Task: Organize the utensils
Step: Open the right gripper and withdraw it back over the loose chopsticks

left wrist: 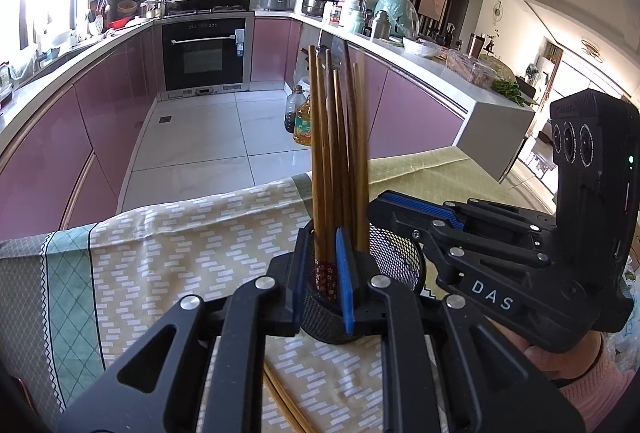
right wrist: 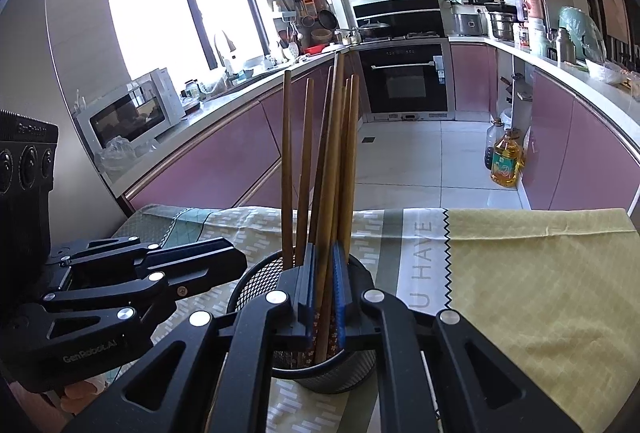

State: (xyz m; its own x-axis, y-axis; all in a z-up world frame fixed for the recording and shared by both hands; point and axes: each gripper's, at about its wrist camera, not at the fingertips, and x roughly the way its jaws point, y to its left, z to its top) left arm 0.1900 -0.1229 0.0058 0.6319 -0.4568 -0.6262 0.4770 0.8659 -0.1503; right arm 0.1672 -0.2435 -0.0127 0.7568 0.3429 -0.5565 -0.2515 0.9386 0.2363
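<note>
Several brown chopsticks (left wrist: 332, 153) stand upright in a black mesh cup (left wrist: 400, 257) on the patterned tablecloth (left wrist: 180, 253). My left gripper (left wrist: 325, 253) hangs over the cup's rim. Its jaws stand a little apart, with a few chopsticks between the blue pads, which do not seem to press. The right gripper (left wrist: 380, 203) reaches in from the right beside the bundle. In the right wrist view the right gripper (right wrist: 323, 265) is shut on a chopstick (right wrist: 326, 233) above the cup (right wrist: 256, 281), and the left gripper (right wrist: 236, 257) sits at the cup's left rim.
Two loose chopsticks (left wrist: 280, 401) lie on the cloth under my left gripper. The table's far edge (right wrist: 520, 211) drops to the tiled kitchen floor, where oil bottles (right wrist: 505, 163) stand. A hand in a pink sleeve (left wrist: 560, 361) holds the right gripper.
</note>
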